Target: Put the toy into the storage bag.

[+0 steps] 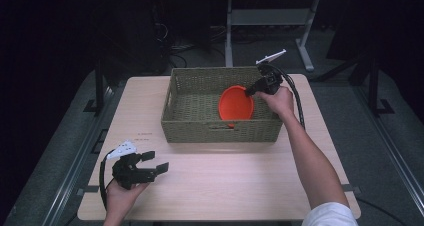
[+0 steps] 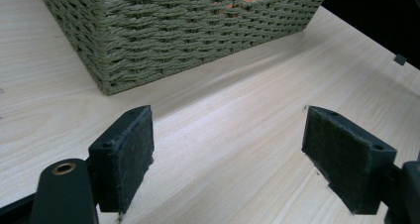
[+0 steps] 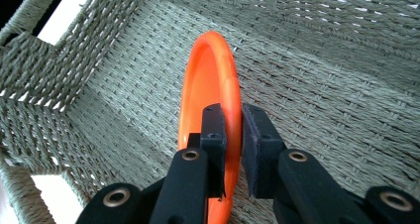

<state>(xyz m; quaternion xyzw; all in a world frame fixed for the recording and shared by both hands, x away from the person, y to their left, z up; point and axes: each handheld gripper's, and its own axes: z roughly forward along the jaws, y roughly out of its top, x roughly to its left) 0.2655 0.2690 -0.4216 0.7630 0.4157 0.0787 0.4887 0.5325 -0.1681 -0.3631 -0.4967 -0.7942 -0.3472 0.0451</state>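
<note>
A round orange plastic plate (image 1: 235, 104) stands on edge inside the rectangular olive-green woven basket (image 1: 190, 126), toward its right end, on the pale wooden counter (image 1: 225, 181). The right gripper (image 1: 248, 90) reaches over the basket's right wall and is clamped on the plate's rim. The left gripper (image 1: 156, 162) hovers near the counter's front left, well apart from the basket, jaws spread wide with nothing between them.

Table (image 1: 215, 186) brightly lit from above; surroundings near black. Soft shadow beside basket (image 2: 163, 30). Gripper views sharp, slightly soft at edges.
</note>
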